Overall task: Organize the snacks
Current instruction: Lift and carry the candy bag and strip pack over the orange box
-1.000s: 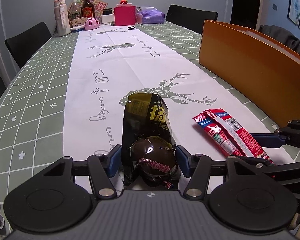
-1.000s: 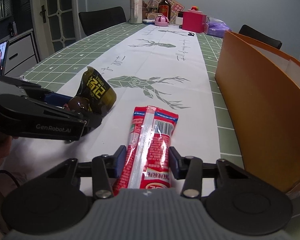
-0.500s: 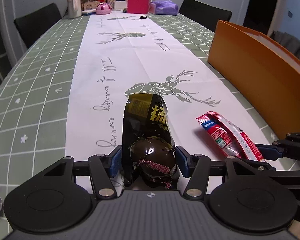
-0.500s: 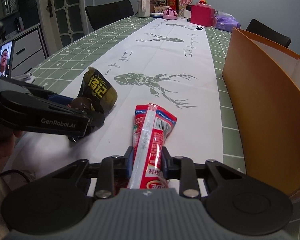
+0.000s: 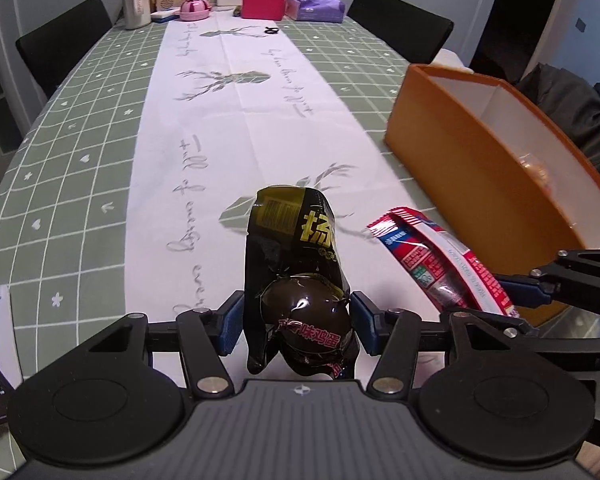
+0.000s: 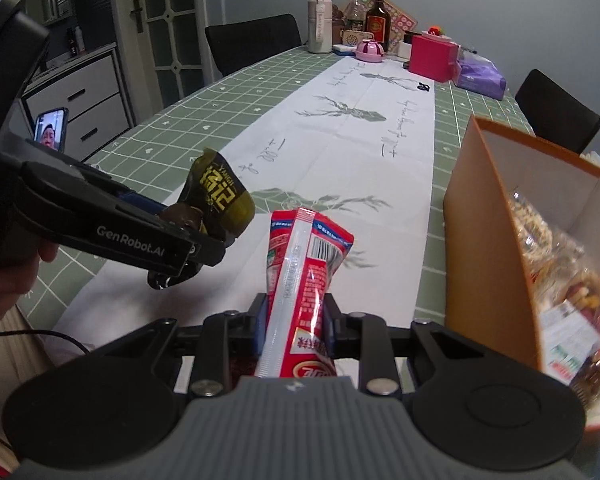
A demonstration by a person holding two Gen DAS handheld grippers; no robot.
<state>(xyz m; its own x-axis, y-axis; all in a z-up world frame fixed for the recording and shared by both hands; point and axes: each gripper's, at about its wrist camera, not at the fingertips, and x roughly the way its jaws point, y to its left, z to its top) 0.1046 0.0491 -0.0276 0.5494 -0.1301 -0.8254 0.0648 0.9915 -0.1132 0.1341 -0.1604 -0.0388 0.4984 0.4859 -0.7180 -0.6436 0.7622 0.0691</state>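
Orange box (image 6: 492, 216), already holding snack bags, stands at the table's right edge; both my packets hang clear of the tablecloth (image 5: 80, 152) short of it. My left gripper (image 5: 296, 320) is clamped on the bulging end of the dark egg-snack pouch (image 5: 296, 248); slick film there could squirt out. My right gripper (image 6: 294, 330) pinches the red packet (image 6: 304, 264) low, so its floppy top may snag the box wall.

Home dining room: long table (image 5: 80, 128), chairs (image 5: 400, 20)

Dim, sharp; fisheye-bent edges
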